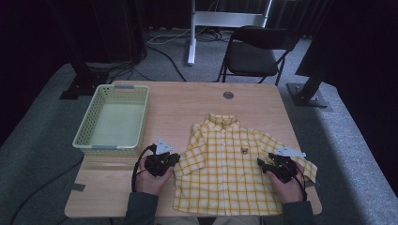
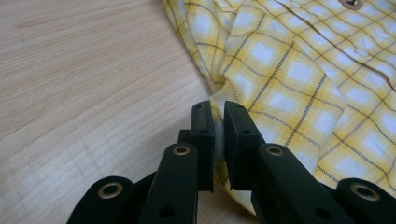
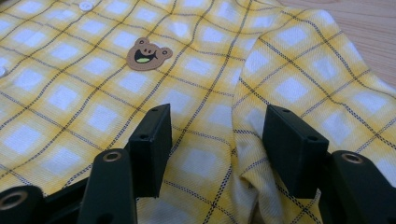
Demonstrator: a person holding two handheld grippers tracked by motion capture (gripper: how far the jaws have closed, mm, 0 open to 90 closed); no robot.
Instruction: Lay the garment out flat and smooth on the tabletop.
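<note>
Surface: a light wooden table [image 1: 187, 101] is carrying everything.
Left part: a pale green basket [image 1: 114, 119] is sitting near the far left corner.
Centre to right: a yellow checked shirt [image 1: 225, 164] is lying flat, front up.

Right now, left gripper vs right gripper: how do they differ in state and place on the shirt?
1. The left gripper has its jaws pinched shut on the edge of the yellow checked shirt; the right gripper has its jaws wide apart, cloth lying between them ungripped.
2. The left gripper sits at the sleeve beside bare table; the right gripper sits over the opposite sleeve.
Both lie low over the shirt, each in a hand.
</note>
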